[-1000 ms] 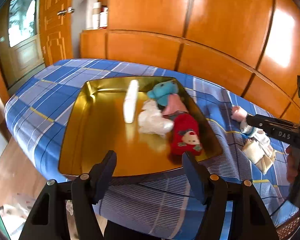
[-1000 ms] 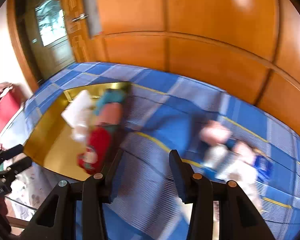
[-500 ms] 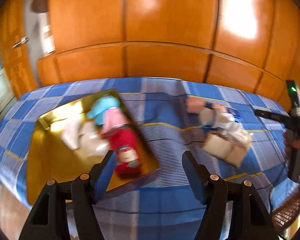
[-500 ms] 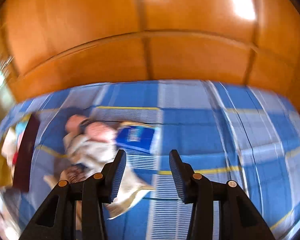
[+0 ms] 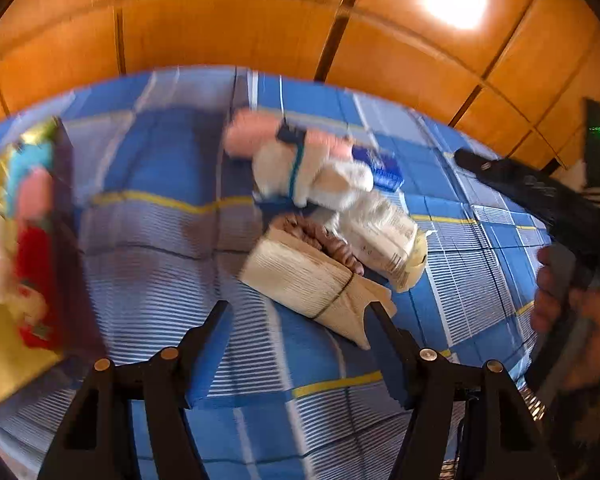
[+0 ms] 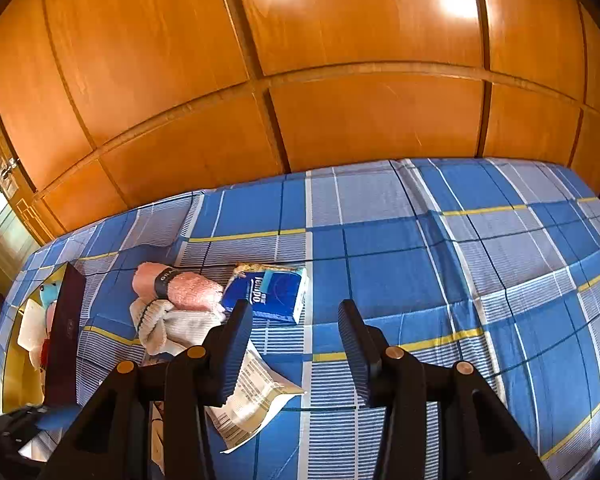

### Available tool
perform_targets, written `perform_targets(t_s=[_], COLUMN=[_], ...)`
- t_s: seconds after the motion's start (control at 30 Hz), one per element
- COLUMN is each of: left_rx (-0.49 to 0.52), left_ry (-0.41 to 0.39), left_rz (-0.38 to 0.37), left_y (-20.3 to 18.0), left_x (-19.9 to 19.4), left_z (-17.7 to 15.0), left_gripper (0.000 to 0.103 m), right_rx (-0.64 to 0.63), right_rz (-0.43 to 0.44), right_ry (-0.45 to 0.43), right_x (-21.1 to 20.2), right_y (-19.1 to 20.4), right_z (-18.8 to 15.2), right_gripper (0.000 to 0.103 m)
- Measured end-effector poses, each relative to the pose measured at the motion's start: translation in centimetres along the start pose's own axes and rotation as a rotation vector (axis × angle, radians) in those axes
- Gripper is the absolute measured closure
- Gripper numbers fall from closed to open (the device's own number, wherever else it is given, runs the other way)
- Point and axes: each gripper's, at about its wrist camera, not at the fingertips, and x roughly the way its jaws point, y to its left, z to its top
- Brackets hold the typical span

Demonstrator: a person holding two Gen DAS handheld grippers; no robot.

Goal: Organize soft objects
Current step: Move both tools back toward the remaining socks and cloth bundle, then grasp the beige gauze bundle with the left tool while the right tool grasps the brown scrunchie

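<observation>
Our left tongs (image 5: 296, 334) and right tongs (image 6: 296, 334) both gape wide, holding nothing, above the bed (image 6: 420, 264). The pile (image 6: 180, 308) of pink roll, white socks, tissue pack (image 6: 266, 294) and wrapper lies on the sheet, right of the gold tray (image 5: 4, 364) holding toys.

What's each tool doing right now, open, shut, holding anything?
Left tool: open, holding nothing, above the bedsheet near the beige sock bundle.
Right tool: open, holding nothing, near the blue tissue pack.
</observation>
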Motion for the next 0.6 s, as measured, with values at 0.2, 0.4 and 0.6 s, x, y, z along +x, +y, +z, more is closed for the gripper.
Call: perform_targets(t_s=[0.2,0.4,0.6], left_rx=[-0.120,-0.220,-0.101], left_ry=[0.084,0.063,0.047], left_rz=[-0.015,-0.004,0.019], left_y=[-0.3,-0.5,-1.0], left_x=[4.1,5.7,6.4], left_z=[0.9,2.2,1.4], left_gripper=[0.023,0.022,0.046], right_rx=[-0.013,-0.025,-0.030], right_rz=[0.009,0.019,0.007], right_ry=[0.007,0.022,0.038], right_x=[0.1,0.4,0.9], right_y=[0.2,0.4,0.3], right_z=[0.1,0.0,-0.1], right_gripper=[0.058,0.058,0.058])
